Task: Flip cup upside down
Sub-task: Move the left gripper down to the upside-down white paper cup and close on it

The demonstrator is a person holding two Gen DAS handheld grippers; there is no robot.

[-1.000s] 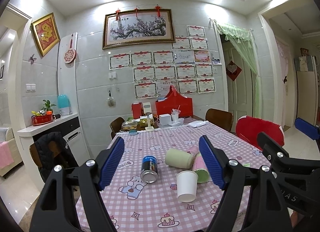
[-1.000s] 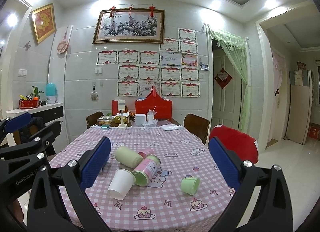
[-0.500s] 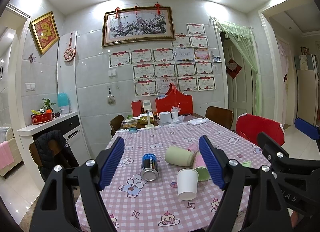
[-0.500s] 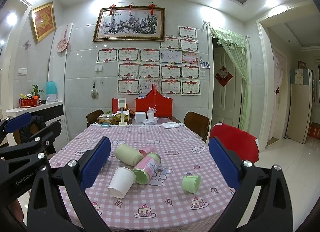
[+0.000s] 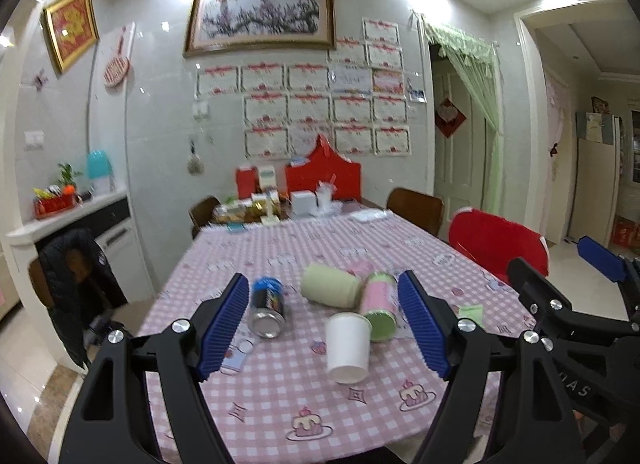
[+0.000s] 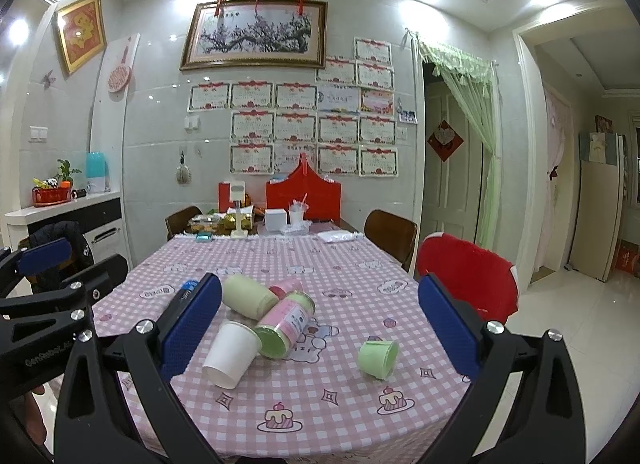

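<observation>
A white paper cup [image 5: 347, 346] lies on its side on the pink checked tablecloth [image 5: 288, 396], its base toward me; it also shows in the right wrist view [image 6: 231, 352]. A small green cup [image 6: 379, 352] lies on its side to the right, seen partly in the left wrist view [image 5: 471, 311]. My left gripper [image 5: 322, 322] is open and empty, hovering short of the white cup. My right gripper [image 6: 320, 324] is open and empty, above the near table edge between the white and green cups.
A blue can [image 5: 267, 306], a pale green tube [image 5: 330, 285] and a pink-and-green canister [image 5: 379, 304] lie beside the white cup. Boxes and a red stand [image 6: 303, 195] fill the table's far end. Brown chairs [image 6: 390, 234] and a red chair [image 6: 466, 276] stand on the right.
Both grippers have moved forward and dipped toward the table, so the cups look larger and nearer. Both stay open. Nothing on the table has moved.
</observation>
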